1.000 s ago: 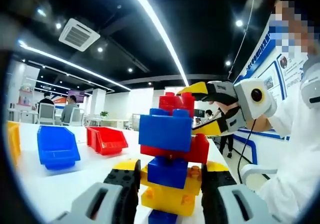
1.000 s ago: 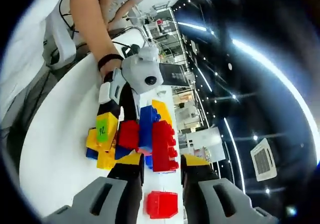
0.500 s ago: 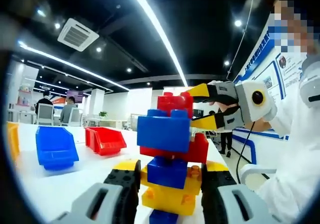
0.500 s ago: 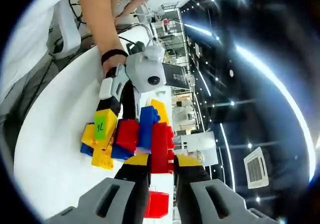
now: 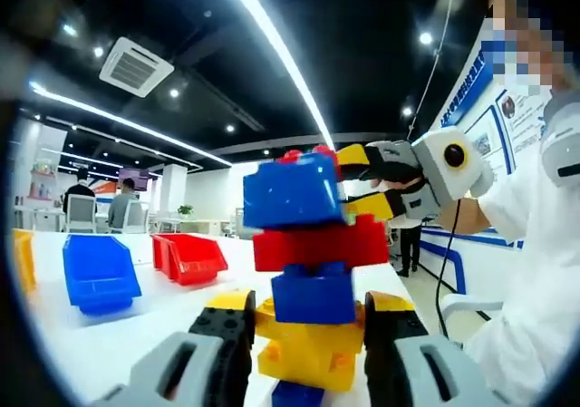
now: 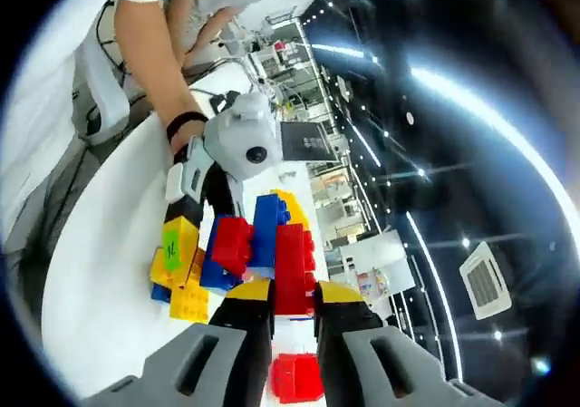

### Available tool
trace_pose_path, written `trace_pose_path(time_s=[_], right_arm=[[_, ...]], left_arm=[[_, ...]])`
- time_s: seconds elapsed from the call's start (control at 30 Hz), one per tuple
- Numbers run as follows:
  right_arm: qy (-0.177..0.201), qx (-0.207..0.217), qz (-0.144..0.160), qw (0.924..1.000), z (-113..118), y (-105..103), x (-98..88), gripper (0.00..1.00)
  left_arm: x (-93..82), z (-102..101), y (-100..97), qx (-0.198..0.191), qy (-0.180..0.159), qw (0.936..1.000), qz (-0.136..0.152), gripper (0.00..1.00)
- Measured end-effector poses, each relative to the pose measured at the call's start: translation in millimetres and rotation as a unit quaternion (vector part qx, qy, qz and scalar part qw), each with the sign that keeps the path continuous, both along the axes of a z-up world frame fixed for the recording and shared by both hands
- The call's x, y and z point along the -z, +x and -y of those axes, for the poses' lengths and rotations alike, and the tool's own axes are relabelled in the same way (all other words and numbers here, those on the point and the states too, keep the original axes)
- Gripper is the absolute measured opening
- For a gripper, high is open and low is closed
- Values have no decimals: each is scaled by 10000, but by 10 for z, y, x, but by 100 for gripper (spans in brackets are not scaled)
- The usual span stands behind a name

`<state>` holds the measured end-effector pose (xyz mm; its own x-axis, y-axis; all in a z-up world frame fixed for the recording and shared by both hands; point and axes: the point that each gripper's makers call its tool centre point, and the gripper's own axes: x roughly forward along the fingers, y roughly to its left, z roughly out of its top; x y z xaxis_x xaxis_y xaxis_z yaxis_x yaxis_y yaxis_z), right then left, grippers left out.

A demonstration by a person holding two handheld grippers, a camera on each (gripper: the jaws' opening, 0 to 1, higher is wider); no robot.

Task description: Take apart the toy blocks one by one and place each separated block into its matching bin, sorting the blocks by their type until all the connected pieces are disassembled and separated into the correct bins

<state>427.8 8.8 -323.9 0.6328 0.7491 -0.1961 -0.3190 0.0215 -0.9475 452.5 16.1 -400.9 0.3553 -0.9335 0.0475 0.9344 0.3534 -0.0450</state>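
White table [image 5: 109,334]: left gripper [image 5: 308,334] clamps yellow block [image 5: 313,357]; right gripper [image 6: 292,300] clamps red block [image 6: 290,266]; blue bin [image 5: 98,271] beyond.

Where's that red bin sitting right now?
In the left gripper view the red bin sits on the white table, left of the block stack and just right of the blue bin.

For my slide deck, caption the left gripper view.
Left hand-held gripper steadies the block stack while the right hand-held gripper clamps its top red block.
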Motion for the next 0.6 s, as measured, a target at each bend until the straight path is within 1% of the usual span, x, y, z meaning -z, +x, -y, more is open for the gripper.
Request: trace_pose_path(time_s=[0.07,0.1,0.13,0.2,0.27,0.33,0.4,0.43,0.47,0.5,0.53,0.57,0.6], right_arm=[[16,-52,-54,10000,-26,-15,29,17],[-138,-13,164,9998,-13,10,39,17],[-289,11,315,9991,6,31,67,18],[-263,-3,308,9992,20,45,102,18],[-248,3,293,9993,39,51,95,18],[-286,22,340,9990,61,55,111,18],[-292,28,338,9990,59,33,70,18],[-302,18,350,9989,63,24,75,18],[-324,2,373,9988,61,16,87,18],[-330,-4,384,9987,58,10,90,18],[-348,-29,404,9986,53,3,93,18],[-363,-42,418,9985,46,4,91,18],[-371,-51,420,9984,37,6,83,18]], left_arm=[[-2,9,-5,-10,8,10000,15,48],[-3,8,-12,0,8,10000,25,49],[-4,22,-30,-3,-2,10000,16,49],[4,37,-34,-34,-11,10000,-60,49],[40,43,-50,-37,84,9999,-94,49],[47,63,-77,6,85,9998,-160,55],[-84,57,-92,58,-297,9991,-301,64],[-157,20,-77,36,-456,9985,-297,65],[-223,-19,-66,15,-578,9979,-284,65],[-273,-55,-49,-26,-620,9977,-276,64],[-355,-76,-56,-2,-712,9972,-222,63],[-441,-88,-75,58,-816,9964,-227,62],[-505,-86,-97,110,-836,9962,-218,60]])
